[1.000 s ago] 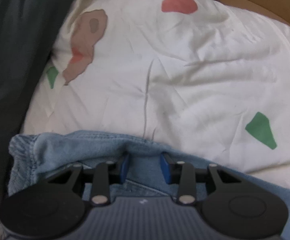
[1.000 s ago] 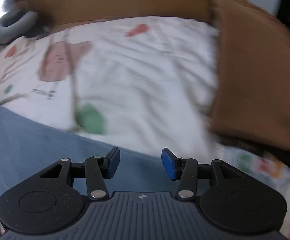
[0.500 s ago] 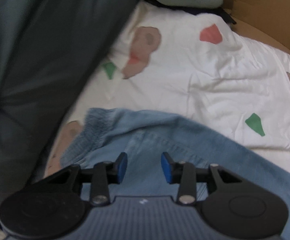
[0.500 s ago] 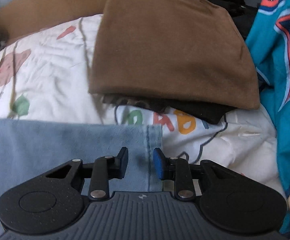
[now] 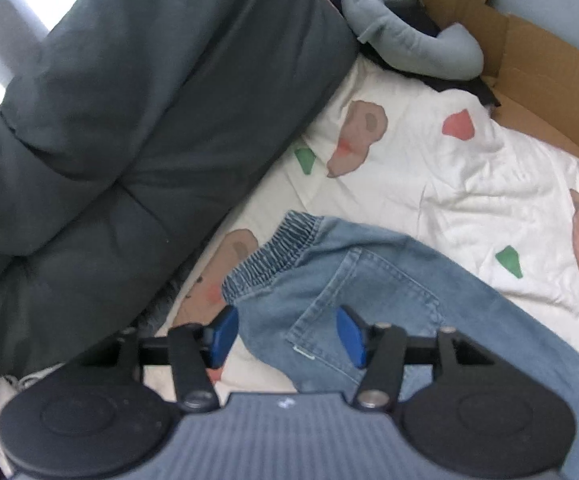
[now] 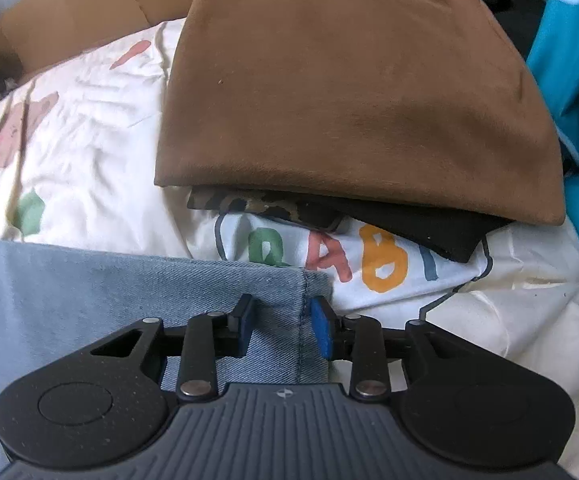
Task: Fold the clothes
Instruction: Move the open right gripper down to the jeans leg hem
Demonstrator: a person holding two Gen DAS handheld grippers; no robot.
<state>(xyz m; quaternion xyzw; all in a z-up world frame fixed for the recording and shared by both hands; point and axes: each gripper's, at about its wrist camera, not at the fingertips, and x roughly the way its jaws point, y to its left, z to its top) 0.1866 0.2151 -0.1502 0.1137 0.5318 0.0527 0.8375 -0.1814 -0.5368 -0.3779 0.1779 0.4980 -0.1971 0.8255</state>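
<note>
Jeans (image 5: 389,280) flat on printed bedsheet (image 5: 469,184), long axis running waistband-to-hem between 2 grippers. Left gripper (image 5: 287,334) above waistband end, jaws opening, nothing pinched. Right gripper (image 6: 281,330) nearer hem (image 6: 313,292) (partly open, straddling cuff seam; contact unclear).
</note>
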